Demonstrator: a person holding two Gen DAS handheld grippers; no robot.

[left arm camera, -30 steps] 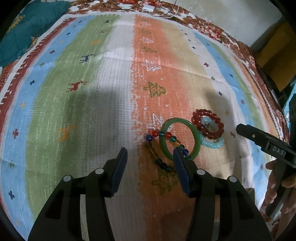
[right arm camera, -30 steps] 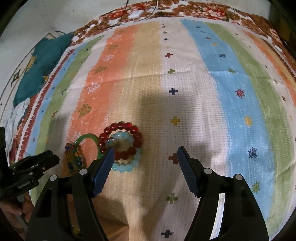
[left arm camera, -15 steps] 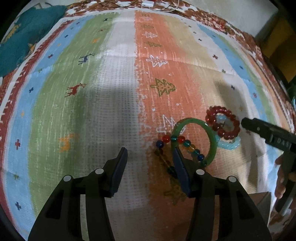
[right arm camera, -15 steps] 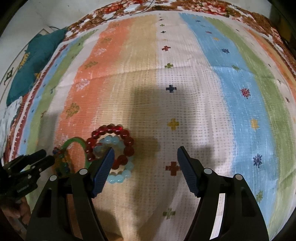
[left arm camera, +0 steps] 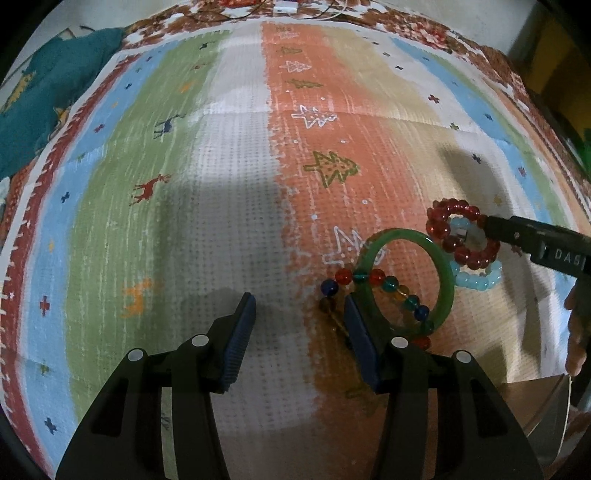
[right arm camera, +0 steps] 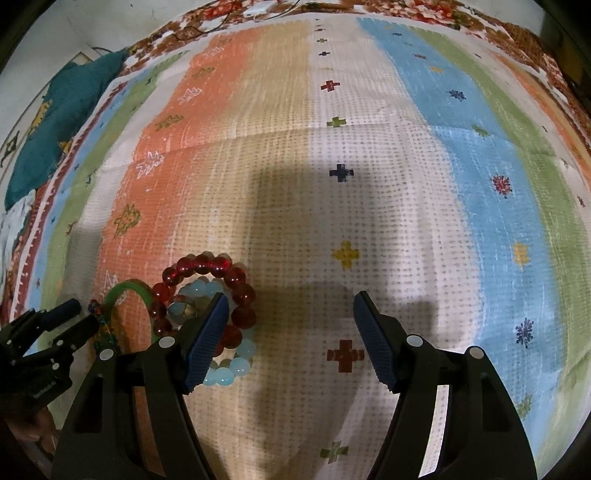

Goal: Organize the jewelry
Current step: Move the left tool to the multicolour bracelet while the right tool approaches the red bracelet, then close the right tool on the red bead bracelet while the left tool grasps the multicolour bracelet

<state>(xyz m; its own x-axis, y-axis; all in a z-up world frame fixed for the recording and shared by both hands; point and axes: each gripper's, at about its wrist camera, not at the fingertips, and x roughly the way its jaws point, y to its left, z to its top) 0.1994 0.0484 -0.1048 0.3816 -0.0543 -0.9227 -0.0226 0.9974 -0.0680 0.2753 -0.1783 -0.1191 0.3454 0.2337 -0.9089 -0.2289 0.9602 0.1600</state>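
A green bangle (left arm camera: 445,280) lies on the striped cloth with a string of multicoloured beads (left arm camera: 391,284) across it. A red bead bracelet (left arm camera: 437,229) overlaps a pale blue bead bracelet (left arm camera: 476,282) just right of it. My left gripper (left arm camera: 299,321) is open and empty, its right finger touching the bangle's left edge. My right gripper (right arm camera: 288,325) is open and empty; its left finger rests over the red bracelet (right arm camera: 236,284) and pale blue bracelet (right arm camera: 236,365). The bangle (right arm camera: 125,288) shows at the left there.
The striped patterned cloth (left arm camera: 221,221) covers the whole surface. A teal cloth (left arm camera: 48,103) lies at the far left edge. A white plug and cables (left arm camera: 286,5) lie at the far edge. A box corner (left arm camera: 535,406) shows at lower right.
Both grippers have moved left and closer to the cloth. The right gripper's left finger now sits over the red and pale blue bracelets. The jewellery has not moved.
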